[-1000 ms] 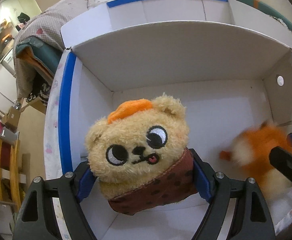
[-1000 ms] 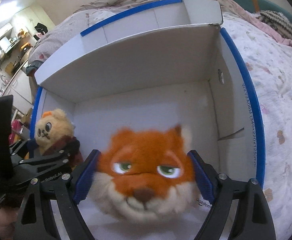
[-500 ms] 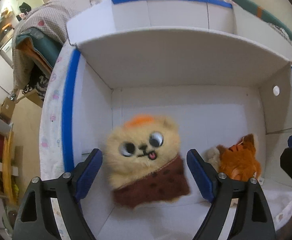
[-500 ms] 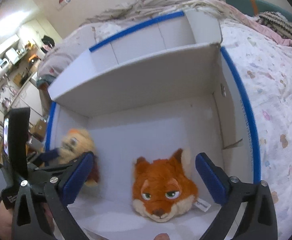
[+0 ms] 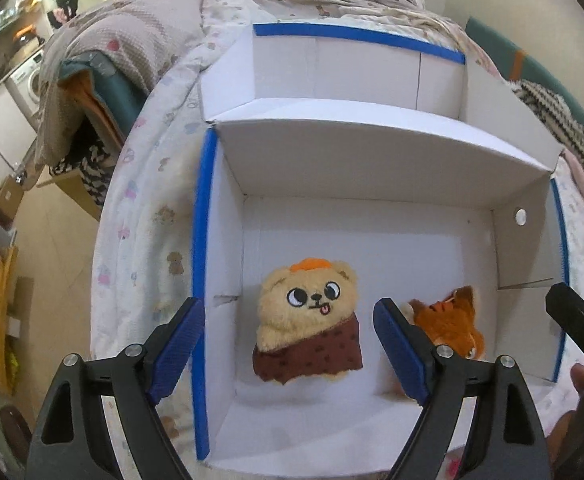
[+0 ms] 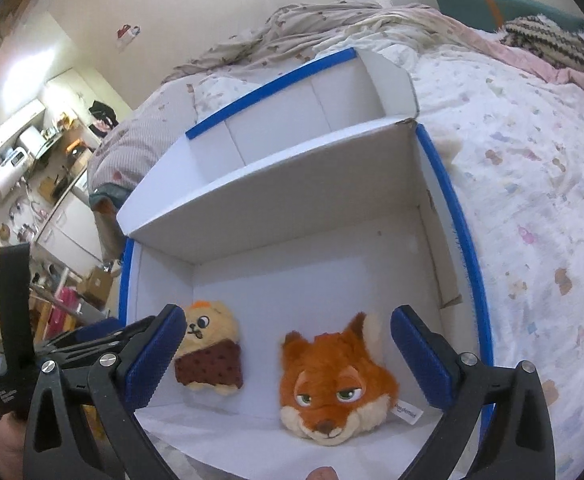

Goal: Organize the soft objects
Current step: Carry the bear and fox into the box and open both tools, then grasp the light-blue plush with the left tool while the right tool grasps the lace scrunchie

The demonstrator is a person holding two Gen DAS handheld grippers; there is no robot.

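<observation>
Resting on the floor of the white cardboard box (image 5: 412, 152), the tan bear plush (image 5: 308, 324) sits upright near the box's left wall, and the orange fox head plush (image 6: 334, 380) lies face-up beside it, nearer the box's right wall; the two are close but apart. The left tool (image 5: 289, 348) is spread wide with nothing between its blue pads, and the right tool (image 6: 287, 360) is likewise wide open and empty, both hanging just outside the box's front edge. My worry is the bear: it looks top-heavy on a soft, rounded base and could tip if a finger clips it. The box stands on a quilted bed (image 6: 532, 184), so a nudge to its thin, blue-edged walls could shift or tilt it. Both toys are fluffy, squashy pile; the fox's sewn tag lies loose.
</observation>
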